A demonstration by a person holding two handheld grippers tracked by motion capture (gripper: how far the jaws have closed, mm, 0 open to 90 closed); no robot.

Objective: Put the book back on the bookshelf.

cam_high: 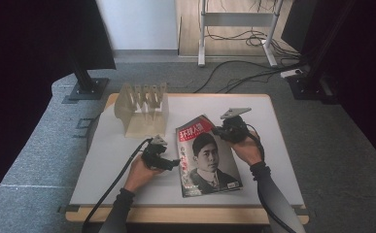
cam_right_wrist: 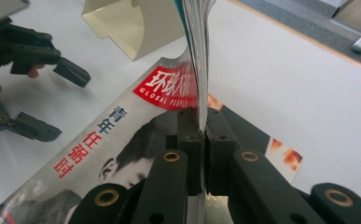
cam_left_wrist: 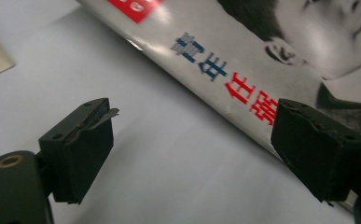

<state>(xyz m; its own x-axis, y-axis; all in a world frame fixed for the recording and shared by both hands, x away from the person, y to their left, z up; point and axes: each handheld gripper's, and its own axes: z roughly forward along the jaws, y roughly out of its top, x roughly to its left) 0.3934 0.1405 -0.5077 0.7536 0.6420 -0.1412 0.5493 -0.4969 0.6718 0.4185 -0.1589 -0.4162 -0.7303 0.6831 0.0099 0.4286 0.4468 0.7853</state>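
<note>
Magazine (cam_high: 207, 158): lies face up at the centre of the high view, on the white table, its top right corner lifted; the cover carries a black-and-white portrait and a red title block.
Right gripper (cam_right_wrist: 202, 128): jaws pressed together on the raised edge of the magazine's pages, which stand up between the pads in the right gripper view; in the high view it sits at the magazine's upper right corner.
Left gripper (cam_left_wrist: 192, 154): jaws spread wide with nothing between them; one pad lies over the magazine's left edge, the other above bare table.
Rack (cam_high: 143, 111): pale slotted stand, upper left of the magazine, well apart from both grippers.
Table (cam_high: 108, 160): white top with a wooden rim.
Room: grey carpet, black stands at both sides, cables and a metal frame at the top of the high view.
</note>
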